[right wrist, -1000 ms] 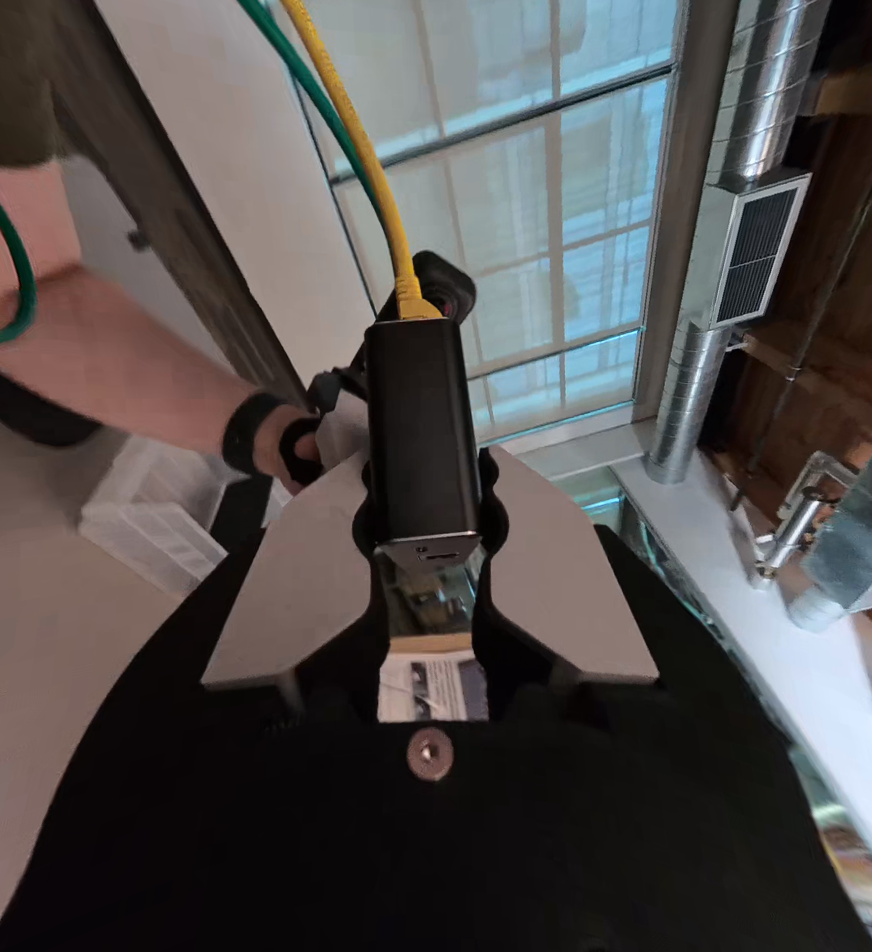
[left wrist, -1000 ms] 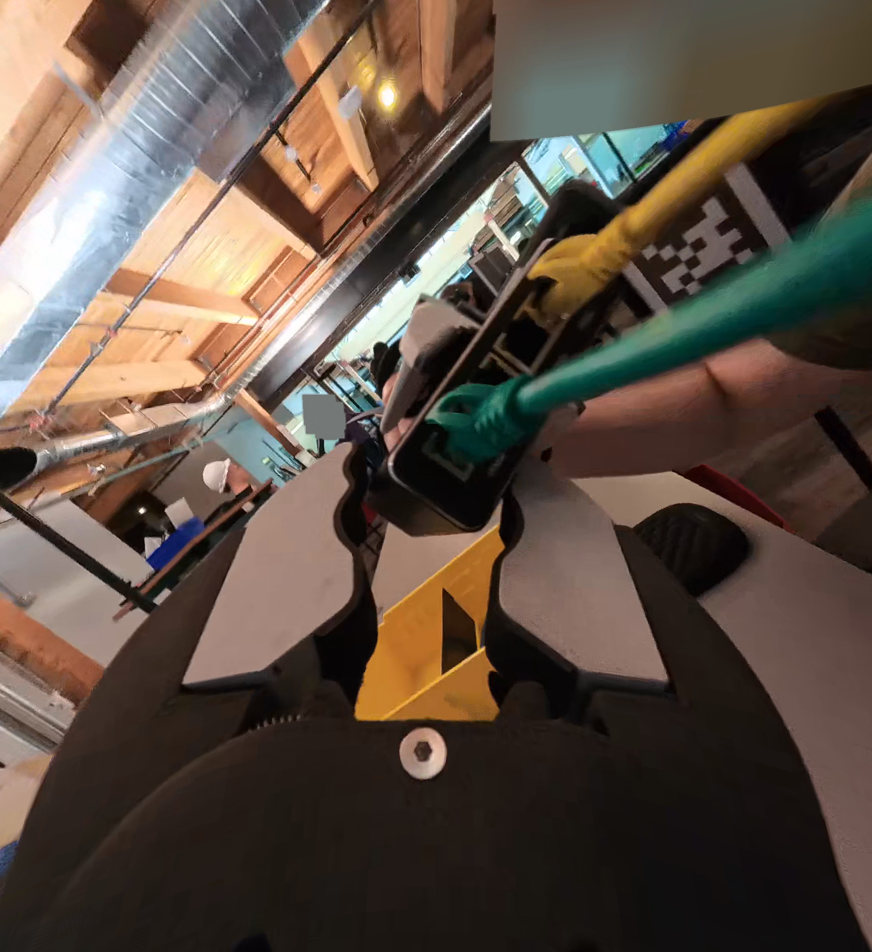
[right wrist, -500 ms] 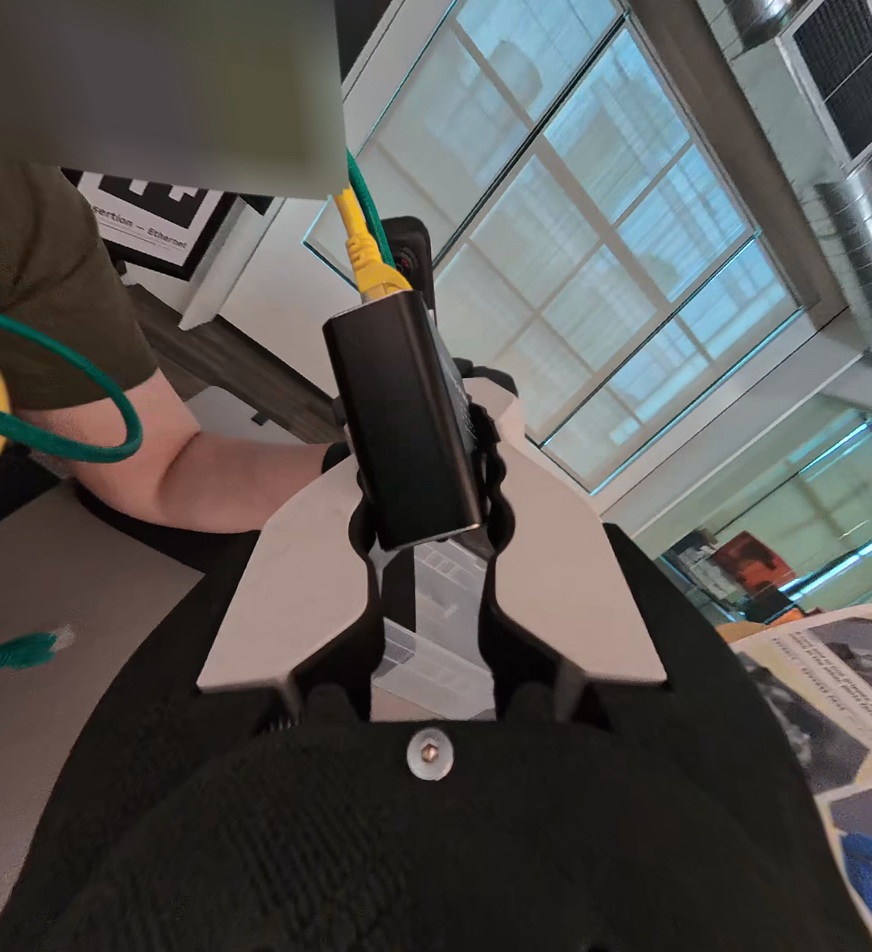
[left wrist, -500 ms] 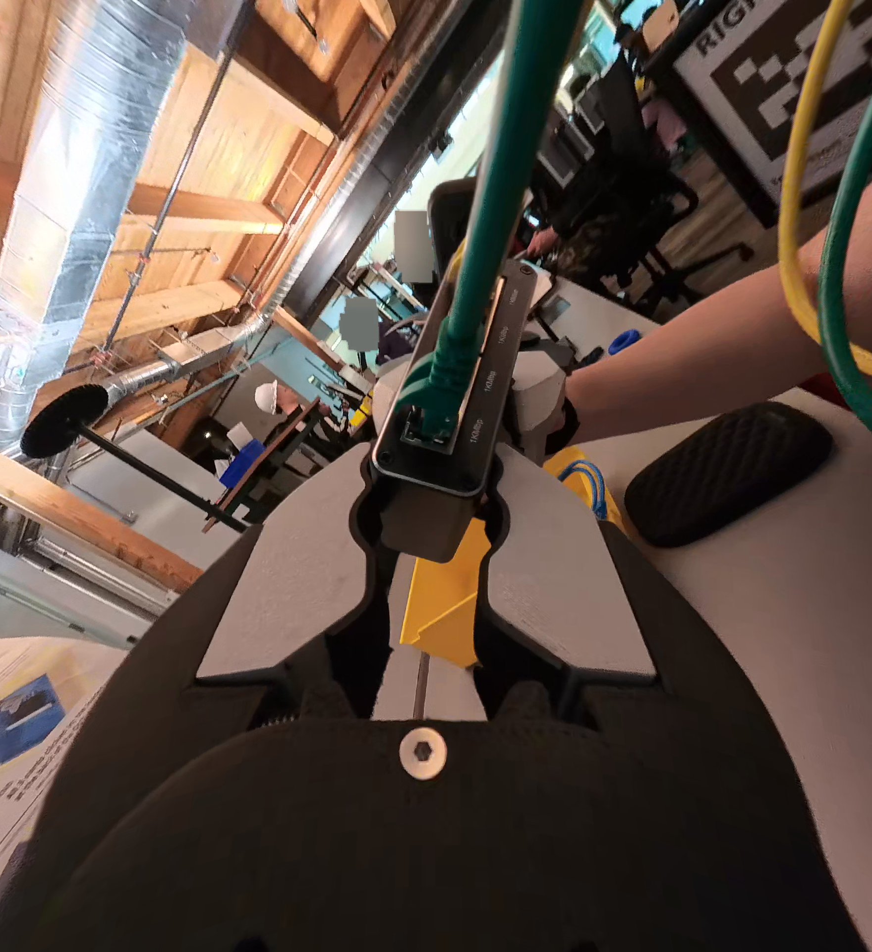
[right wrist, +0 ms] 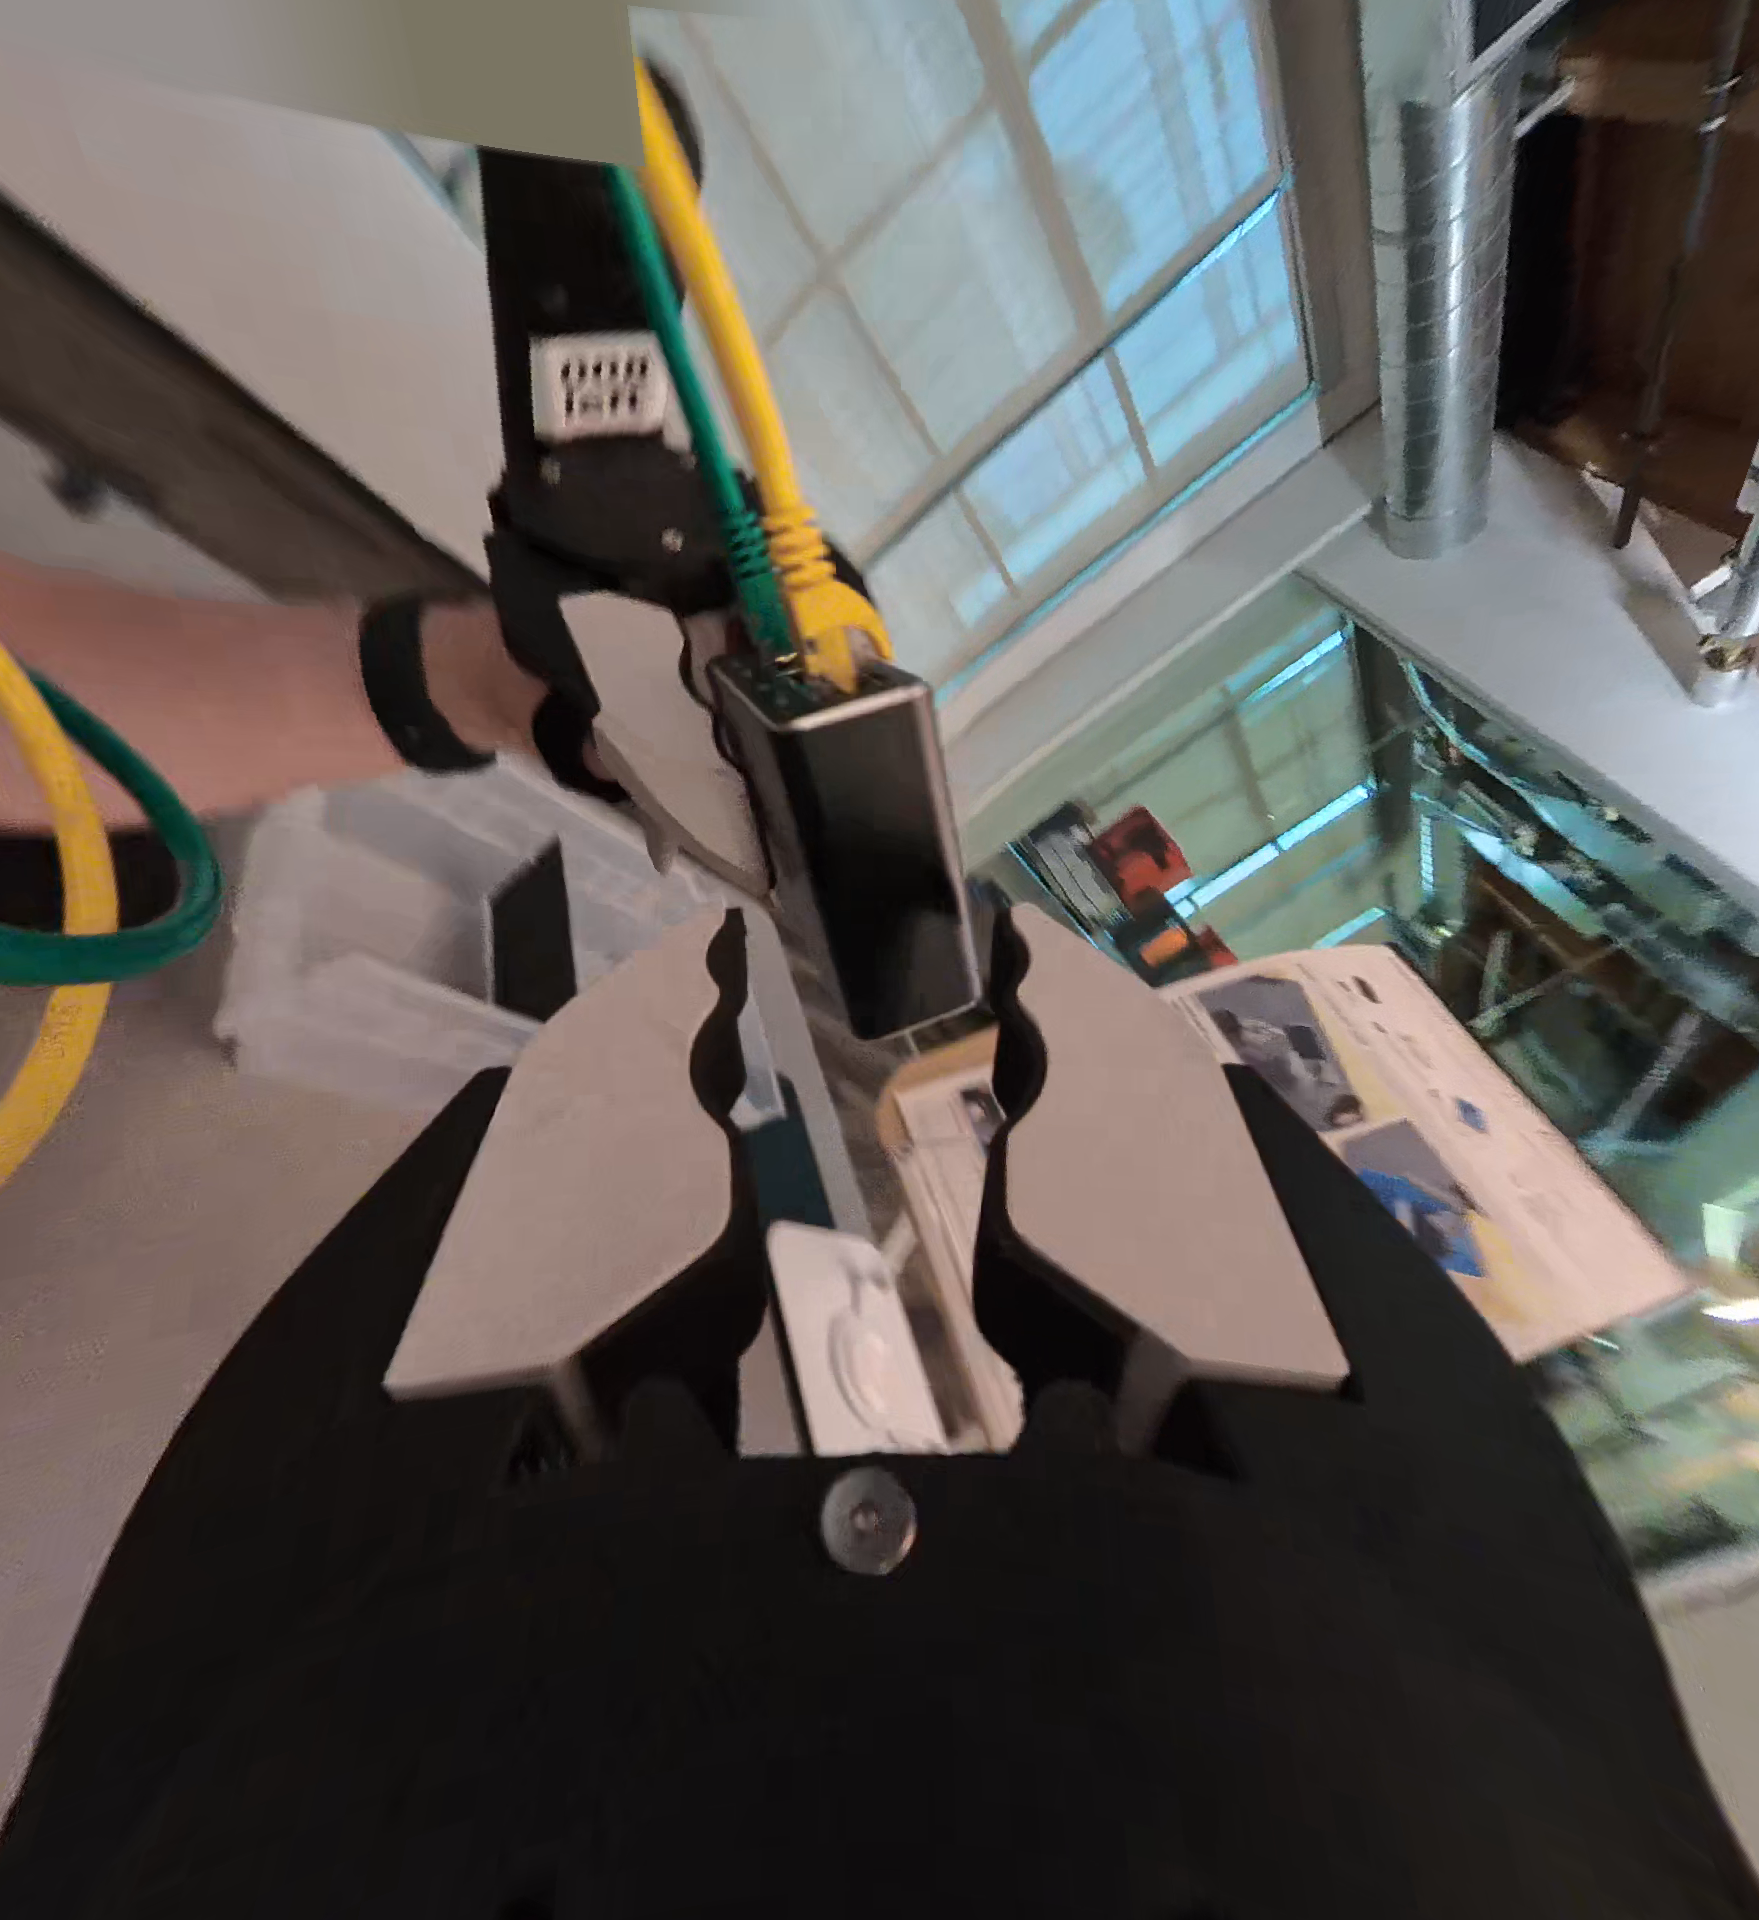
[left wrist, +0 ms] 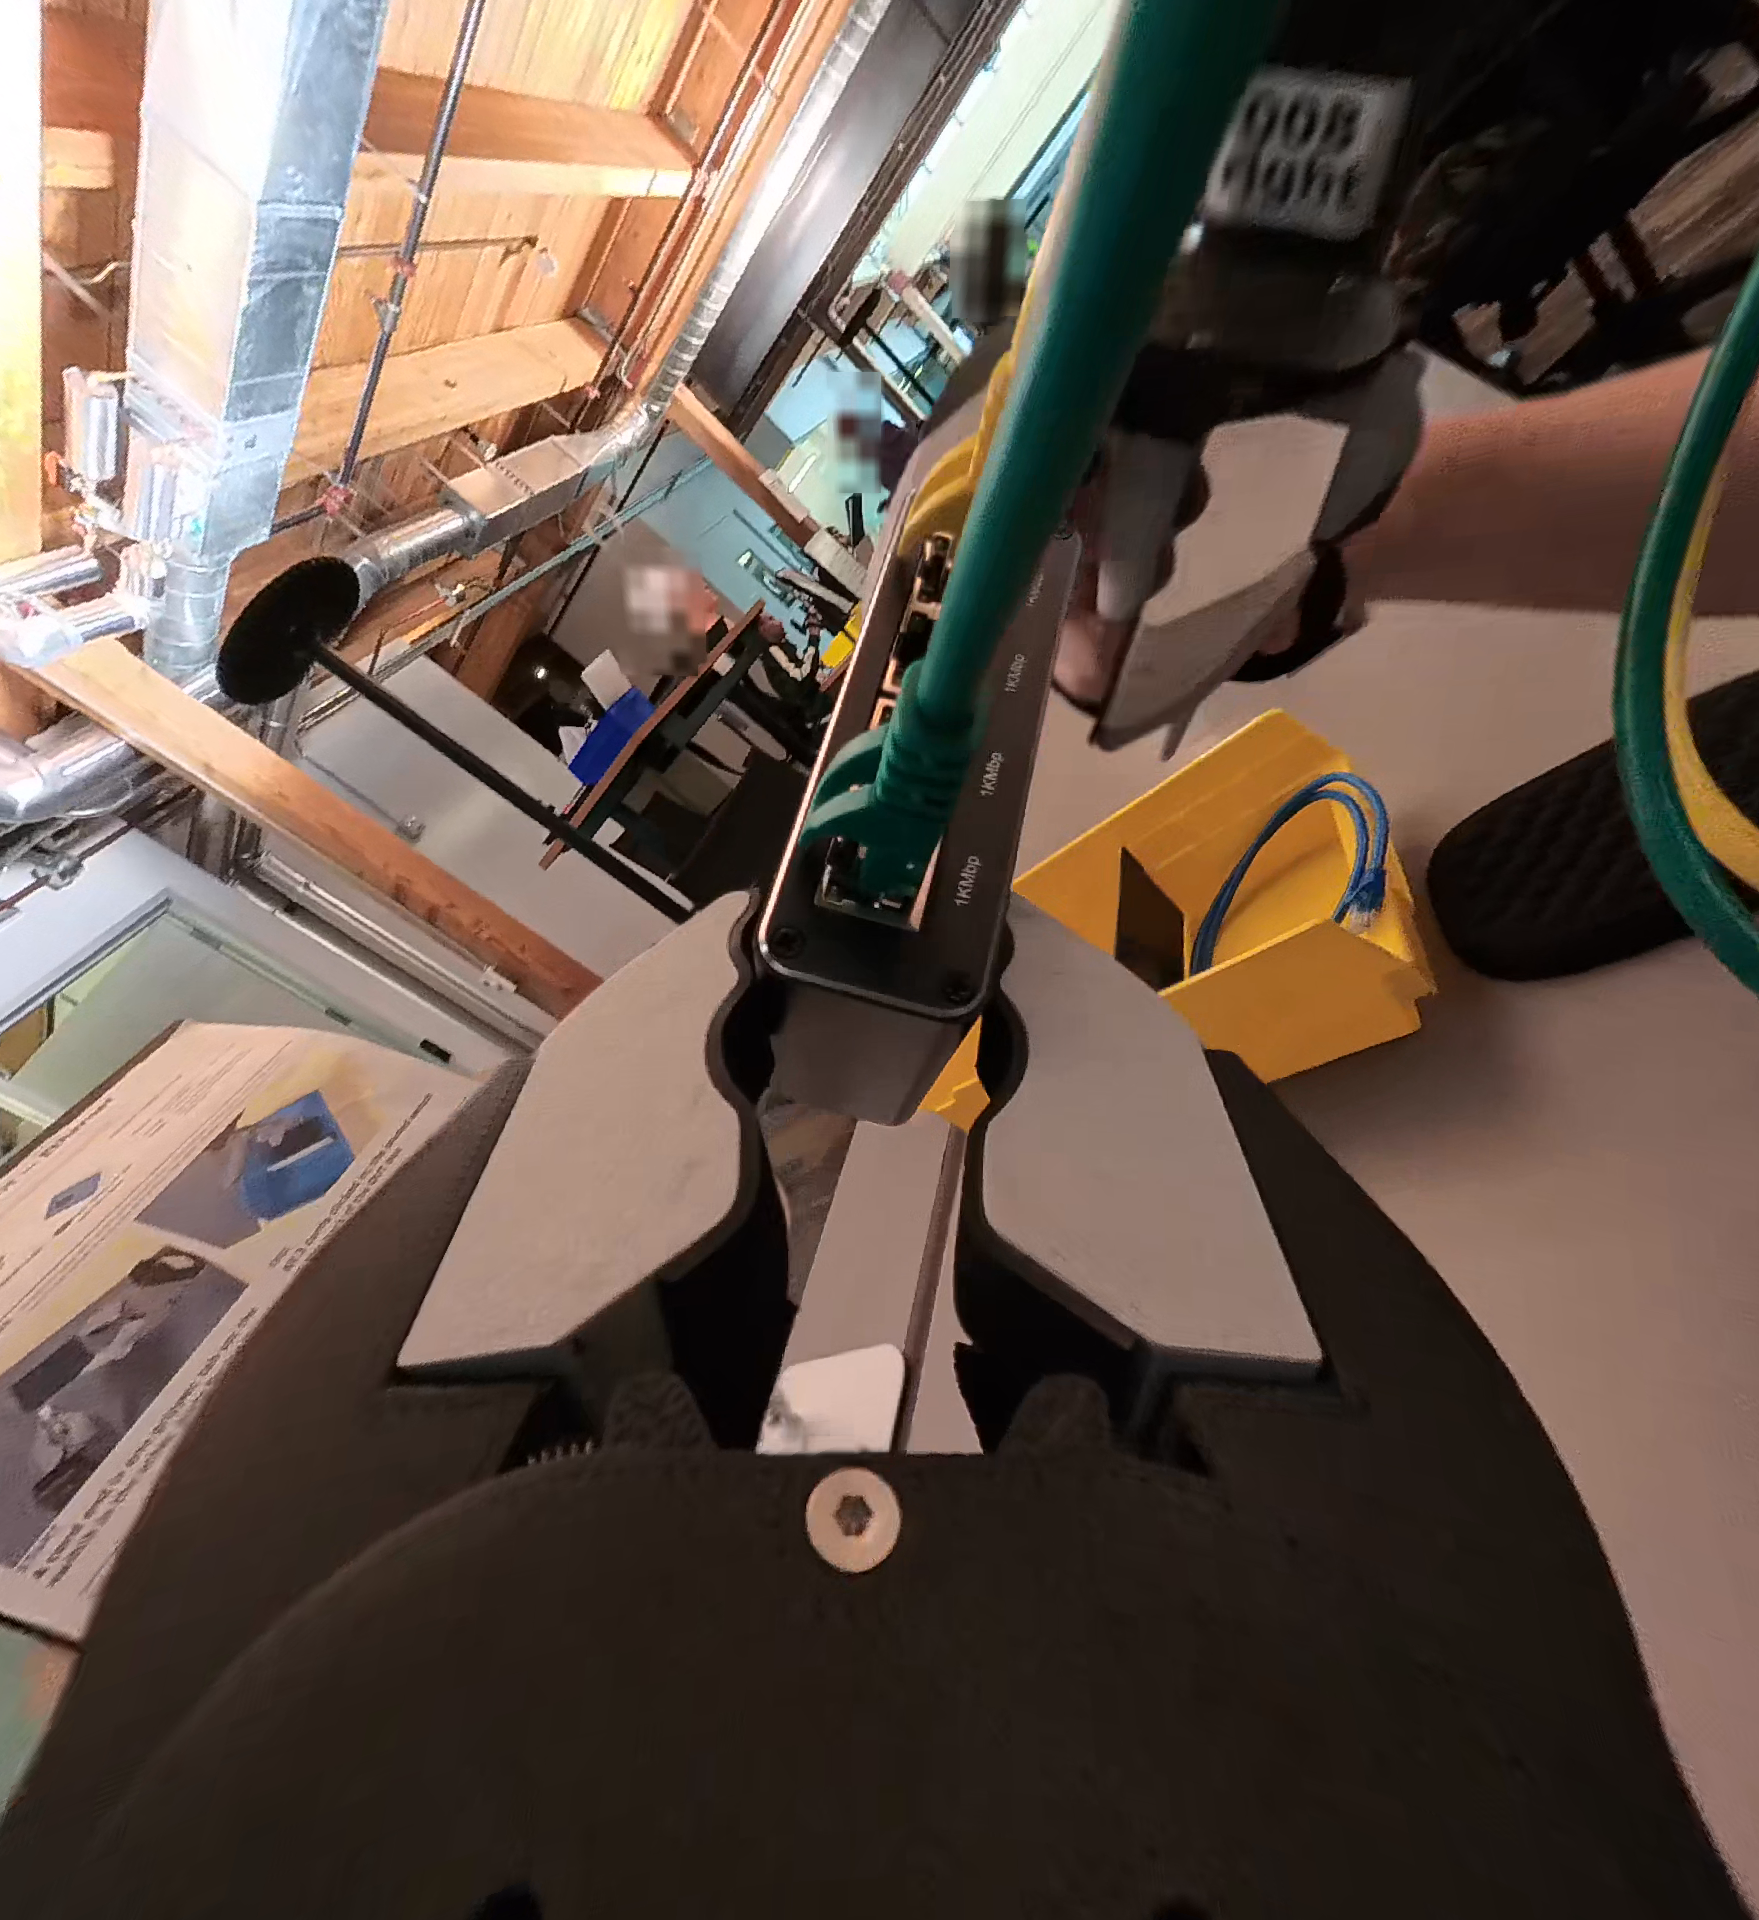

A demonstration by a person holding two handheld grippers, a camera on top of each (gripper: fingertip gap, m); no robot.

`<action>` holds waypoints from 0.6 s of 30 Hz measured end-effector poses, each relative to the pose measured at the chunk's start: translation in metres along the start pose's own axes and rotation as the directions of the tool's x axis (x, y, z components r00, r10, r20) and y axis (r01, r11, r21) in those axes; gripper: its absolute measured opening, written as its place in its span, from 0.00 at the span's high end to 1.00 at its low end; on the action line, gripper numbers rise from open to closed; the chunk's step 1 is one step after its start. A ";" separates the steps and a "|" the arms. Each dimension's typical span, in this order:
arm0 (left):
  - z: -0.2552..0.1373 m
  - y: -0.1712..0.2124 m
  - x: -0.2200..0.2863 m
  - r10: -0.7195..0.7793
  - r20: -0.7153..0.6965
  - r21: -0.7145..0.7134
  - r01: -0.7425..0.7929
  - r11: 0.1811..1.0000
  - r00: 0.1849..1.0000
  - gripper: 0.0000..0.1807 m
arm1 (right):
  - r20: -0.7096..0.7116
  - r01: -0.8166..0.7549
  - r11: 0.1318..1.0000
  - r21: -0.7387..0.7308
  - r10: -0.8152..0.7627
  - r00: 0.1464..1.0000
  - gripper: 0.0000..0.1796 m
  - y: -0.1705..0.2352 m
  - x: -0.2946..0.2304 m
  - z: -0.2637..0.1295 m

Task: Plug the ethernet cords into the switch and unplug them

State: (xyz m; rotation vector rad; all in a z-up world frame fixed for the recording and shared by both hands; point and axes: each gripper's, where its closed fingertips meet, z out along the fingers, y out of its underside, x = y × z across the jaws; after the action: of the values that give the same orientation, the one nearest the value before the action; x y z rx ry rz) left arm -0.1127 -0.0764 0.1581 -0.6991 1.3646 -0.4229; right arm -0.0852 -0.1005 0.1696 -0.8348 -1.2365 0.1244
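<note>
Between the fingers of the left hand-held gripper (left wrist: 870, 1023), the near end of the black switch (left wrist: 906, 883) is clamped, above the worktop (left wrist: 1477, 1247). A green cord (left wrist: 968, 665) sits in the nearest port, and a yellow cord (left wrist: 942, 488) is plugged farther along. To the right lies a yellow bin (left wrist: 1301, 966) with a blue cable (left wrist: 1290, 862). The right hand-held gripper (right wrist: 864, 1003) is spread apart; the switch's other end stands between its fingers, touching the right one at most.
</note>
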 end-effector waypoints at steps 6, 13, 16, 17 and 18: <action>0.006 0.011 0.007 0.059 -0.012 -0.098 -0.060 0.993 0.998 0.80 | 0.080 0.237 0.922 -0.307 -0.223 0.972 0.74 0.010 -0.009 0.020; 0.014 0.027 0.010 0.184 0.009 -0.262 -0.176 0.949 0.983 0.80 | 0.198 0.414 0.732 -0.540 -0.368 0.909 0.80 0.039 -0.011 0.019; 0.015 0.019 0.011 0.203 0.031 -0.204 -0.193 0.960 0.979 0.79 | 0.166 0.428 0.756 -0.496 -0.401 0.901 0.80 0.033 -0.010 0.016; 0.016 0.014 0.012 0.214 0.042 -0.178 -0.203 0.963 0.976 0.79 | 0.153 0.454 0.752 -0.478 -0.437 0.886 0.80 0.030 -0.009 0.014; 0.016 0.009 0.014 0.219 0.048 -0.149 -0.210 0.966 0.975 0.78 | 0.145 0.494 0.745 -0.449 -0.485 0.863 0.80 0.026 -0.010 0.012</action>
State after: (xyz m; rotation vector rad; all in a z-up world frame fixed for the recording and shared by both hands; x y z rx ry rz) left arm -0.0957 -0.0754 0.1422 -0.6675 1.4020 -0.1297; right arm -0.0903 -0.0806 0.1468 -0.8908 -1.4943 -0.6302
